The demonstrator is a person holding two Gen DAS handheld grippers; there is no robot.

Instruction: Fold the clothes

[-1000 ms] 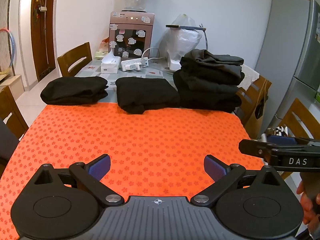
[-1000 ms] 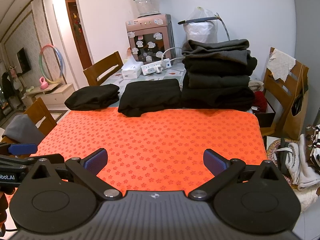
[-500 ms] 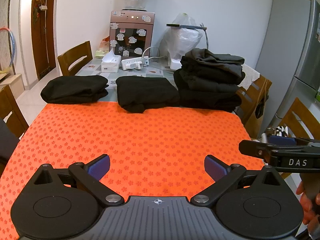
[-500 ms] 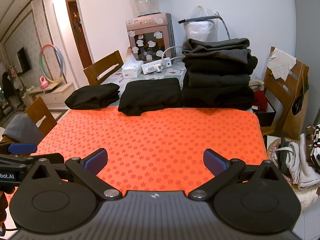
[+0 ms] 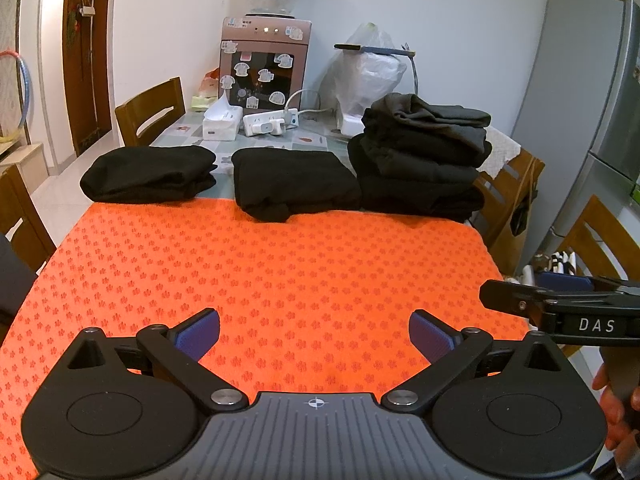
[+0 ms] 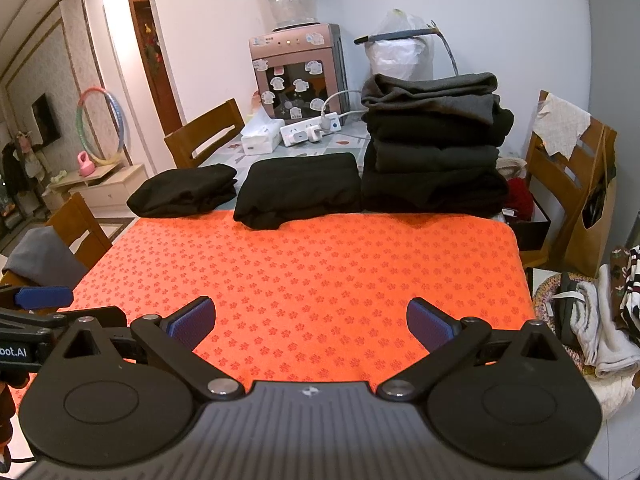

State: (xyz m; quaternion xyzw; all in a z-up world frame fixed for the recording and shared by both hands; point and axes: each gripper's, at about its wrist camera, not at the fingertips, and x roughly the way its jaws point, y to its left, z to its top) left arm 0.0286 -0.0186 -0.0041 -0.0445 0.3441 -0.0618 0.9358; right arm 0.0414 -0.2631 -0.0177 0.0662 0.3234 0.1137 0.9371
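A: Why are both sets of jaws held spread, with nothing gripped?

B: Nothing is laid between them yet. The left gripper [image 5: 314, 334] and right gripper [image 6: 311, 330] are hovered released over the bare orange mat [image 5: 280, 264], probably kept free as the folding surface.

A: And the clothes?

B: Three dark lots are set well ahead of the jaws, along the mat's far edge: a folded bundle [image 5: 150, 174], a folded piece [image 5: 294, 184], and a tall stack [image 5: 424, 160]. More garments [image 6: 600, 320] are seen right of the right jaws, off the surface.

Orange mat [image 5: 280, 264] textured cloth; folded clothes [image 5: 294, 182] matt black fabric.
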